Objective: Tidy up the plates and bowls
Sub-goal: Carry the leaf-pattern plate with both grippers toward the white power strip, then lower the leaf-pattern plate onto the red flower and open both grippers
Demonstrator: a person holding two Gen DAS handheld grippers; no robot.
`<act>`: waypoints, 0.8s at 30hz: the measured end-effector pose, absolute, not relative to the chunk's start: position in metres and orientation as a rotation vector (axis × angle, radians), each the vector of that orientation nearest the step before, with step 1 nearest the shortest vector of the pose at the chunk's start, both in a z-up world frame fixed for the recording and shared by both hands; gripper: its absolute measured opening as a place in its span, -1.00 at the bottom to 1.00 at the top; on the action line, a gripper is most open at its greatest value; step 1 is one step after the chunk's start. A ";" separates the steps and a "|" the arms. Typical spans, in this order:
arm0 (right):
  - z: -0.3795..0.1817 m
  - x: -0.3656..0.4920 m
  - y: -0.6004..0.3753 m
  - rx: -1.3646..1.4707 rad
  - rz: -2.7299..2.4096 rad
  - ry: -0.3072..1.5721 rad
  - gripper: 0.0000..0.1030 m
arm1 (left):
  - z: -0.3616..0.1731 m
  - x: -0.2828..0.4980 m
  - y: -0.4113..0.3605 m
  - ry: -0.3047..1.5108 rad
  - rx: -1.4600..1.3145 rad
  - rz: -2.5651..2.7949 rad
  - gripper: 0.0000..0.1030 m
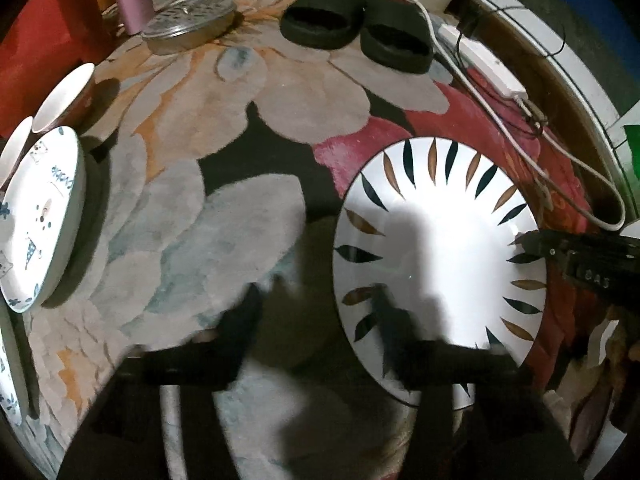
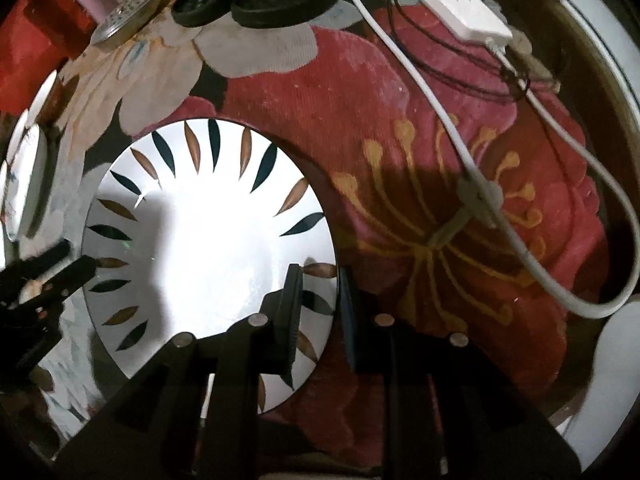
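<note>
The right gripper straddles the leaf-patterned plate's rim, narrow but seemingly unclamped, needing a firm pinch; the left gripper hovers wide.

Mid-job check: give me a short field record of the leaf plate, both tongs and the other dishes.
surface: floral rug
target: round white plate with black and brown leaf rim, lying flat on the rug
right tongs: straddling the plate's near-right rim, one finger over the plate, one outside; slightly open, not clamped
left tongs: open, blurred, at the plate's left edge
other dishes: white plate with blue print and white bowls at far left
clutter: black slippers, white cable
</note>
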State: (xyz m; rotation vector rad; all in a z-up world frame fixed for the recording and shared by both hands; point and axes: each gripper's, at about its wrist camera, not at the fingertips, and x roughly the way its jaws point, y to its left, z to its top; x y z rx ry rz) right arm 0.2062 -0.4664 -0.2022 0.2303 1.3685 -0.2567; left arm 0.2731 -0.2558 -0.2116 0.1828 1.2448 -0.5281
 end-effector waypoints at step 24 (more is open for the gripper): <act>-0.172 0.232 -0.383 0.142 -0.150 1.281 1.00 | -0.186 0.282 -0.181 1.203 0.172 -0.346 0.99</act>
